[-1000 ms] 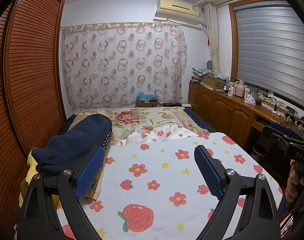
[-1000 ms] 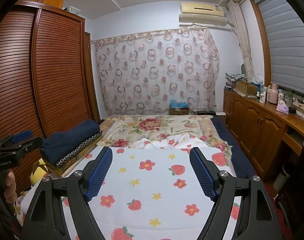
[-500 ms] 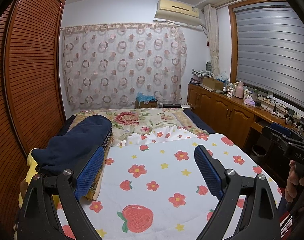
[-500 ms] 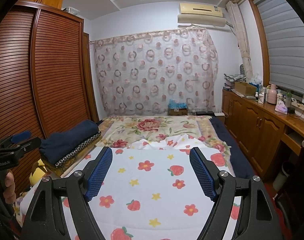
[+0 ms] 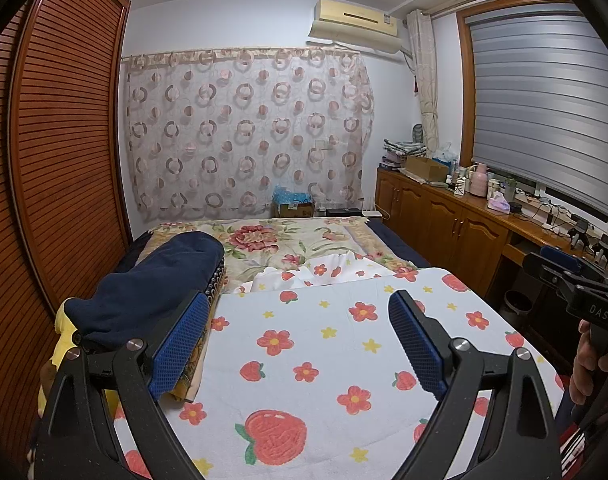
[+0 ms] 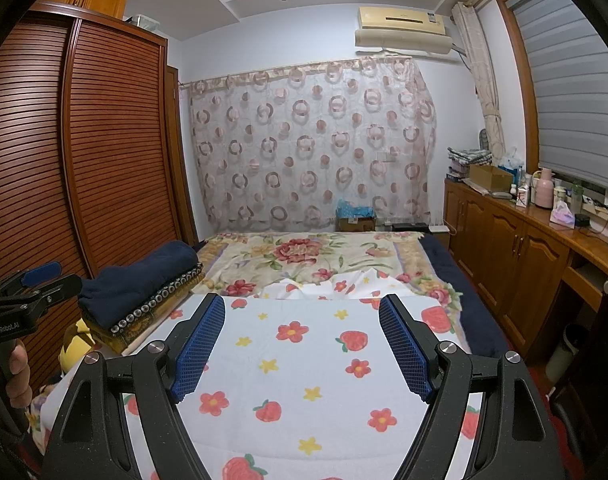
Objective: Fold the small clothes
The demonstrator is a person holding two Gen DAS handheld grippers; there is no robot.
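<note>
Claws of both grippers stand wide apart and hold nothing. The left gripper point(image 5: 298, 340) hangs above the white cloth with strawberries and flowers point(image 5: 323, 344), which lies flat on the bed, and the blue pads touch no fabric. The right gripper point(image 6: 302, 346) hangs over the same cloth point(image 6: 304, 360), also apart from it. A dark blue folded garment point(image 6: 140, 276) rests on a stack at the left edge of the bed.

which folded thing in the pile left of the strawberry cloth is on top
The dark navy folded fabric tops the pile; beneath it lies a layer with a beaded-looking edge, then tan pieces at the bottom.
</note>
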